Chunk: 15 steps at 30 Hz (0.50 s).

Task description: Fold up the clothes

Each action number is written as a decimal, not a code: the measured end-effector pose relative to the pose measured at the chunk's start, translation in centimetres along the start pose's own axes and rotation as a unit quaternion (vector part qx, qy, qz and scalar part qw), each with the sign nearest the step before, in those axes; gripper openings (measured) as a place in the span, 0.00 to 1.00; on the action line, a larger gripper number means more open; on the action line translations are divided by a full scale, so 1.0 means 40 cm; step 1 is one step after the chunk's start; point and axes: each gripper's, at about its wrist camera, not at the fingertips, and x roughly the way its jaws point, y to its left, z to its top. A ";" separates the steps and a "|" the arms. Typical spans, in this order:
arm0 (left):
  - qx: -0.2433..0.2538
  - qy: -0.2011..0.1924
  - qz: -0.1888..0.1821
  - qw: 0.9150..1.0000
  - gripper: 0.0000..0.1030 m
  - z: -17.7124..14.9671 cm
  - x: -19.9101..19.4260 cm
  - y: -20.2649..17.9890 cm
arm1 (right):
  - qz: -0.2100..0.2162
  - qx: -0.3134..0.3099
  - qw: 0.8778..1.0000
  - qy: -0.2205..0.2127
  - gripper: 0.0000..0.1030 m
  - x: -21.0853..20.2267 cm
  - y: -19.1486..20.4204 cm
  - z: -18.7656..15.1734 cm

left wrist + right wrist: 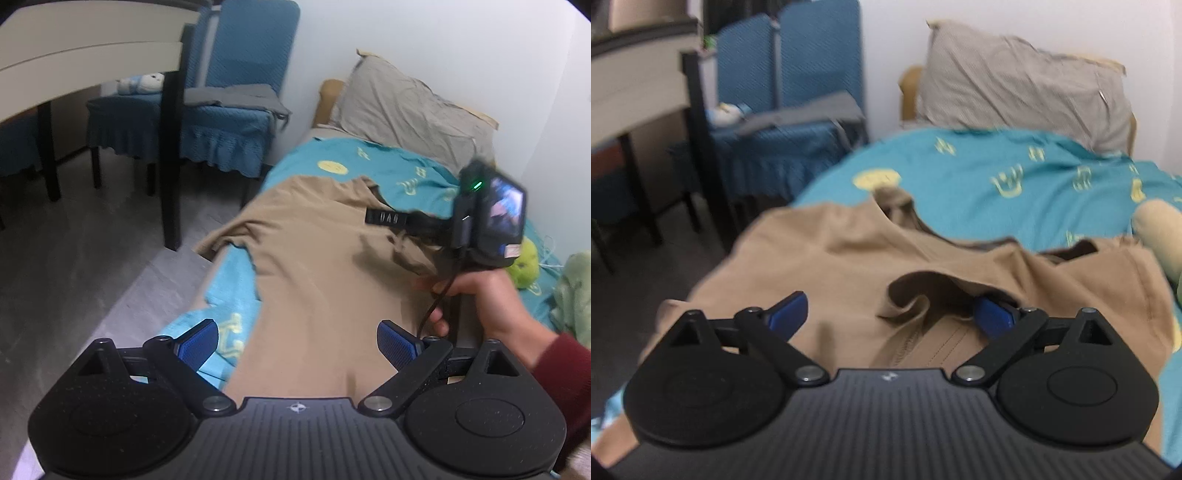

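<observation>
A tan garment (314, 258) lies spread along a teal patterned bedsheet (413, 173). In the left wrist view my left gripper (295, 343) stands open just above the garment's near end, with no cloth pinched between its blue pads. A hand in a dark red sleeve holds my right gripper (375, 216) over the garment's right side. In the right wrist view my right gripper (890, 315) is open above the tan garment (831, 254). A raised fold of cloth (916, 291) sits between the jaws and drapes over the right pad (991, 317), unpinched.
A grey pillow (406, 107) leans on the white wall at the bed's head. Two blue-covered chairs (229, 110) and a white table with black legs (74, 62) stand left of the bed on a grey floor. A green plush toy (524, 262) lies at the right.
</observation>
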 end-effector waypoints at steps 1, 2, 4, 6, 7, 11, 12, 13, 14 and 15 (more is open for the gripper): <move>0.004 -0.001 -0.004 1.000 0.92 -0.005 0.001 -0.009 | 0.005 0.006 1.000 -0.006 0.95 -0.039 -0.003 0.006; 0.010 -0.003 -0.005 1.000 0.92 -0.011 0.000 -0.018 | 0.010 0.012 1.000 -0.011 0.95 -0.078 -0.005 0.012; 0.020 -0.010 -0.004 1.000 0.92 -0.021 -0.003 -0.038 | 0.019 0.026 0.999 -0.021 0.95 -0.161 -0.012 0.023; 0.026 -0.013 -0.008 1.000 0.92 -0.032 -0.006 -0.056 | 0.026 0.047 0.998 -0.027 0.95 -0.266 -0.025 0.029; 0.026 -0.010 -0.014 0.999 0.92 -0.038 -0.008 -0.064 | 0.028 0.055 0.998 -0.028 0.95 -0.319 -0.029 0.031; 0.032 0.005 -0.043 0.999 0.92 -0.065 -0.024 -0.101 | 0.015 0.082 0.996 -0.028 0.95 -0.543 -0.037 0.019; 0.039 0.007 -0.052 0.998 0.92 -0.074 -0.033 -0.113 | 0.017 0.099 0.994 -0.032 0.95 -0.601 -0.045 0.010; 0.047 0.011 -0.062 0.997 0.92 -0.084 -0.045 -0.125 | 0.023 0.120 0.992 -0.038 0.95 -0.659 -0.058 -0.007; 0.056 0.014 -0.074 0.996 0.91 -0.095 -0.055 -0.137 | 0.029 0.141 0.989 -0.044 0.95 -0.717 -0.071 -0.023; 0.064 0.017 -0.086 0.994 0.91 -0.106 -0.066 -0.150 | 0.035 0.162 0.985 -0.050 0.95 -0.776 -0.084 -0.039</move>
